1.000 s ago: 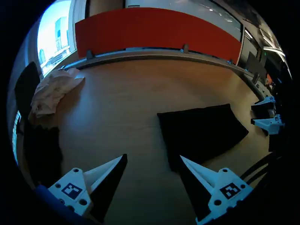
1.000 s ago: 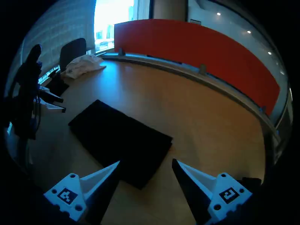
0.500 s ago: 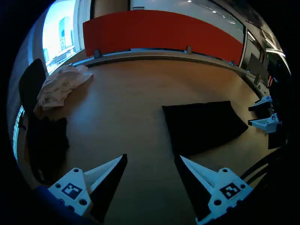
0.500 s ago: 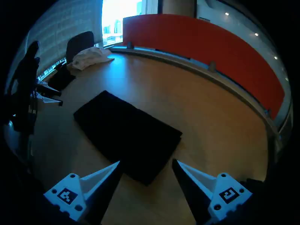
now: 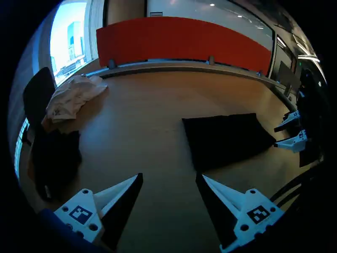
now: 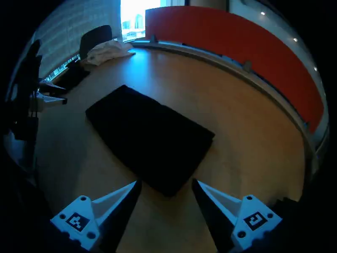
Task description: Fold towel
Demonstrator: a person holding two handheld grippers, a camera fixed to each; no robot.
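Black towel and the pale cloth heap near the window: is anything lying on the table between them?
Nothing: in the left gripper view, bare wooden table runs from the black towel to the pale cloth heap.

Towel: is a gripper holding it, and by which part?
Nothing is held. The left gripper and right gripper are open; the towel lies flat on the table.

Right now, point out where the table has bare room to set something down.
Widest bare wood lies between the black towel and the red partition. Another open stretch runs between the towel and the pale cloth heap. It is crowded at the corner with that heap and the dark bundle beside it.
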